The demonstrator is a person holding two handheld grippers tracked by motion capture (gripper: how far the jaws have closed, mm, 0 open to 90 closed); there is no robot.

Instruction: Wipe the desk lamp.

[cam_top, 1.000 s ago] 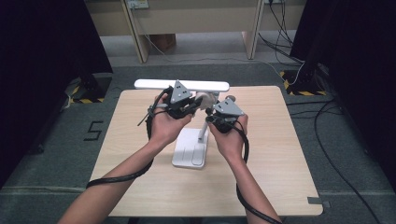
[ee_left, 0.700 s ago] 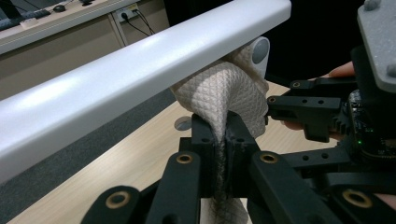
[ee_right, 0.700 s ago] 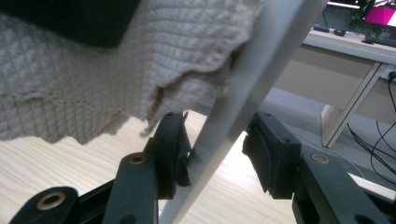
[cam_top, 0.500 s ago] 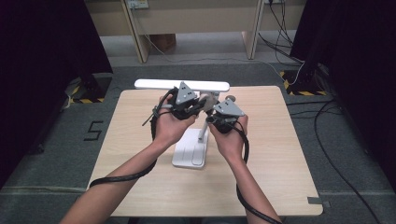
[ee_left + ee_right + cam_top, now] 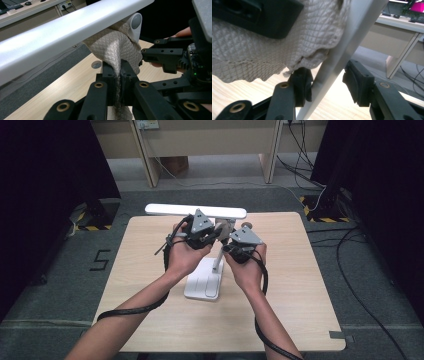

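Two grippers at a desk lamp [image 5: 202,285], light bar crosswise: left jaws clamping cloth [image 5: 113,47], right jaws parted around its slanted stem.

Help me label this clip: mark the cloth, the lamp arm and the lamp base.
cloth [image 5: 113,48], left gripper view, quilted middle.
lamp arm [image 5: 342,53], right gripper view, mid shaft.
lamp base [image 5: 202,285], high view, flat top.

A pale wooden counter [image 5: 300,290] stands on grey floor; a white lamp base [image 5: 202,285] lies near its middle.
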